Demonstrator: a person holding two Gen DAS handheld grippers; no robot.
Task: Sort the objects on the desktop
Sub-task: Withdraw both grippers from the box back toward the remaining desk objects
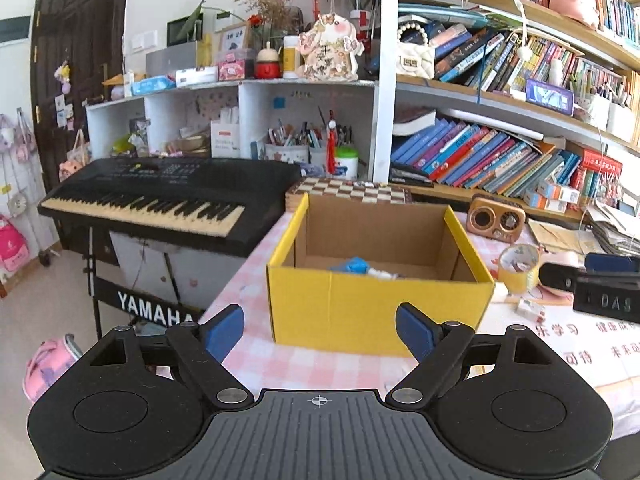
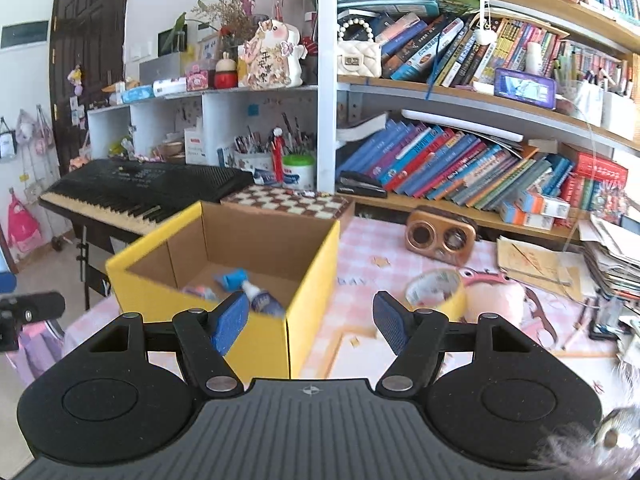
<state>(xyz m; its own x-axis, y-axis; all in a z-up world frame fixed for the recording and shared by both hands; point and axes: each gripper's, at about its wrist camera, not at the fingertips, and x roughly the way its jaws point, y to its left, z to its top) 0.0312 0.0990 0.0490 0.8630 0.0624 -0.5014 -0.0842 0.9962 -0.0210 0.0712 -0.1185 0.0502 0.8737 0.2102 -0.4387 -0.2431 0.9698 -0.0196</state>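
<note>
Left hand-held gripper (image 1: 320,330) wide and empty, yellow box (image 1: 376,312) just ahead, tape roll (image 1: 519,267) right

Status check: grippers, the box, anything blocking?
Left gripper and right gripper open, empty. Yellow box holds a glue bottle. Tape roll loose on the table, path clear.

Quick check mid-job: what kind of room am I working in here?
Most likely a home study or a child's bedroom. Crowded bookshelves rise behind a desk with a pink checked cloth, a Yamaha keyboard stands beside it, and a yellow cardboard box sits on the desk.
</note>
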